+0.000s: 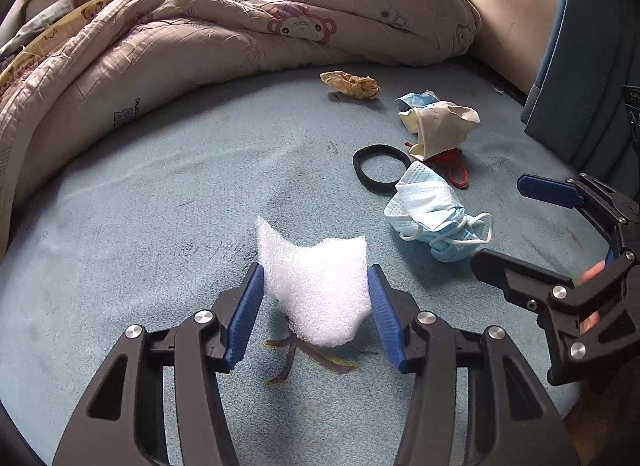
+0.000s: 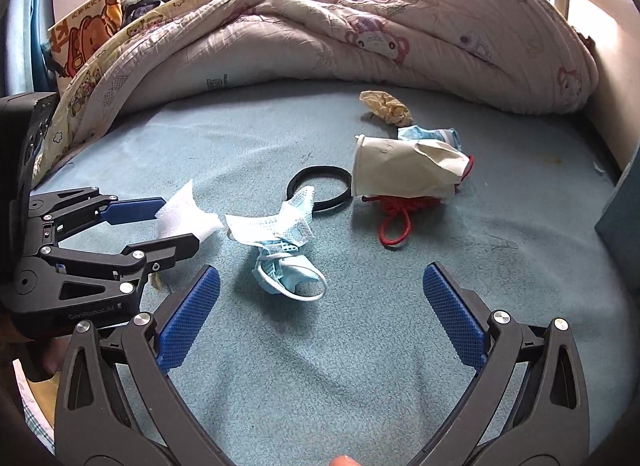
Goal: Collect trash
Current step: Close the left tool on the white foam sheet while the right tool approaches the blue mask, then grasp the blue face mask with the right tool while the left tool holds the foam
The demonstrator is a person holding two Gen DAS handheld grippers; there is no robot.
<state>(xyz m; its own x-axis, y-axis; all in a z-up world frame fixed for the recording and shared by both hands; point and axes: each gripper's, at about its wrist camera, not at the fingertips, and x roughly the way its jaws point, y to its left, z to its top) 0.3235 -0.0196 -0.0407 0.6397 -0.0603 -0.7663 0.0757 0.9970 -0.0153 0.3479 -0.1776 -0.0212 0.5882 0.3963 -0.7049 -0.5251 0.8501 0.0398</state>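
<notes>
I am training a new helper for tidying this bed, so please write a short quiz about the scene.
1. True or false: the right gripper holds the crushed paper cup.
2. Which black thing lies between the blue mask and the cup?
3. The left gripper is shut on: A) a sock, B) the white foam piece, C) a bottle.
Key: 1 false, it is open and empty; 2 the ring; 3 B.

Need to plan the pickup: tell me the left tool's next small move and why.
Probably finish closing the left tool and lift: the white foam piece sits between its blue pads, seemingly touching both, still resting on the blue bedsheet.
</notes>
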